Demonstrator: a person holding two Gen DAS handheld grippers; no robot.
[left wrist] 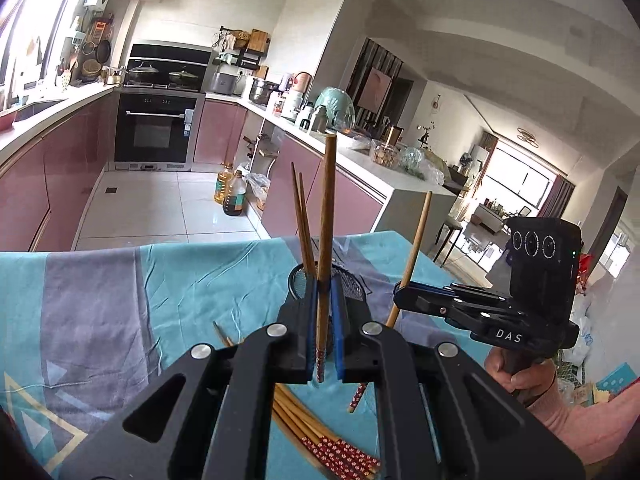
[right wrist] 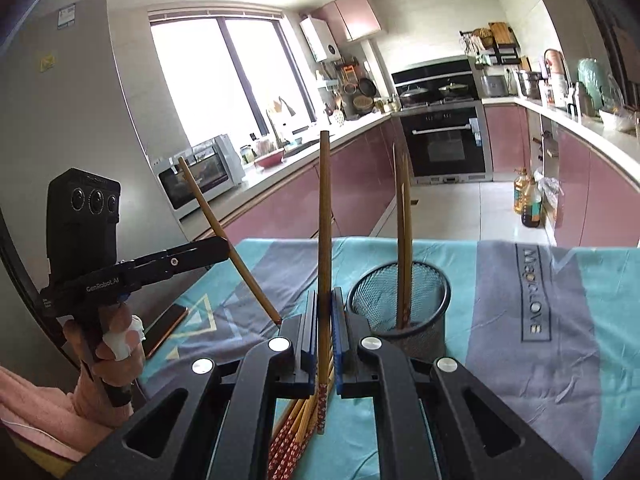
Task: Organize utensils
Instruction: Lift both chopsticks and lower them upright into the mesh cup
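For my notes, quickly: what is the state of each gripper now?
Left gripper: closed, holding one chopstick.
Right gripper: closed, holding another chopstick.

Two brown chopsticks stand upright in the black mesh holder; a red-tipped bundle lies flat beside it.

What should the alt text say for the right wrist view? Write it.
The right claw is shut on one upright chopstick above a teal tablecloth. Just right, a black mesh holder already contains two chopsticks; the left claw holds another chopstick.
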